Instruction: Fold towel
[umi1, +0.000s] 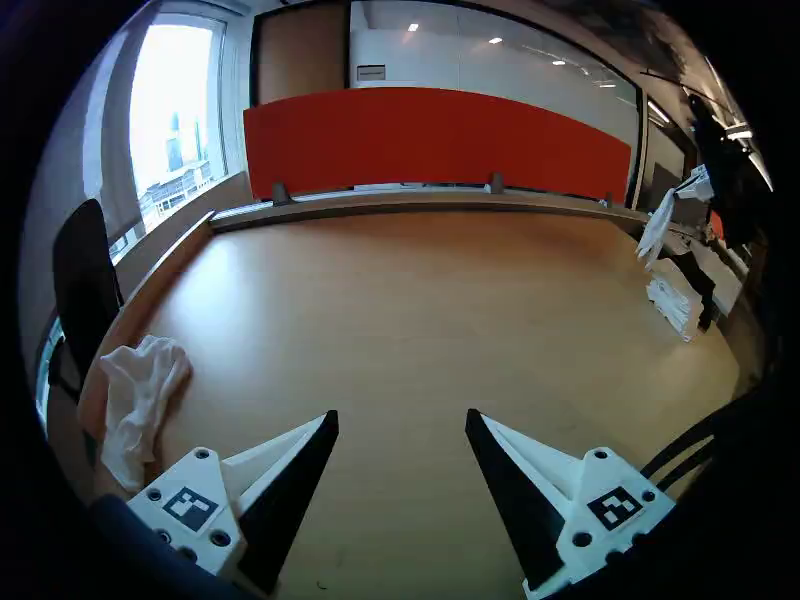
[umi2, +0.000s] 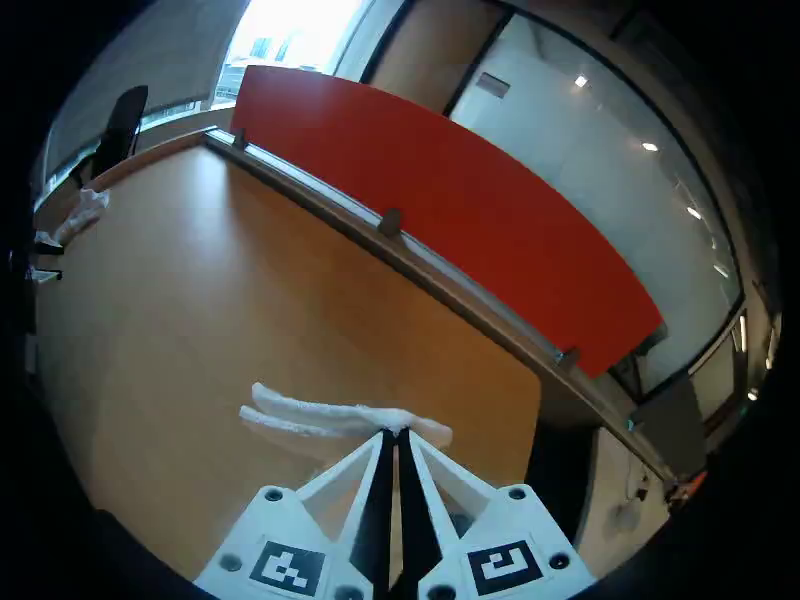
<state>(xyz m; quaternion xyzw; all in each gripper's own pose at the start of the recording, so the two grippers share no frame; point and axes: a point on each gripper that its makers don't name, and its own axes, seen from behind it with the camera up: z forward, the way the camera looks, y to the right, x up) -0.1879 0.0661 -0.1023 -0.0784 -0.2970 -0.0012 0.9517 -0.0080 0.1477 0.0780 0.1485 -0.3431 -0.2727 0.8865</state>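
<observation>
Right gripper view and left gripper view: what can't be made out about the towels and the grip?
Right gripper view: whether the right hand-held gripper pinches the folded white towel; its closed fingertips cover the contact.
Left gripper view: lower end of the crumpled white cloth, hidden behind a finger of the open left hand-held gripper.
Left gripper view: the white stack at far right, too small and warped to identify.

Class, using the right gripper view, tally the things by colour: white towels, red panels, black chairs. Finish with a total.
White towels: 2, the flat towel and the crumpled towel
Red panels: 1, the red panel
Black chairs: 1, the black chair
Total: 4
</observation>
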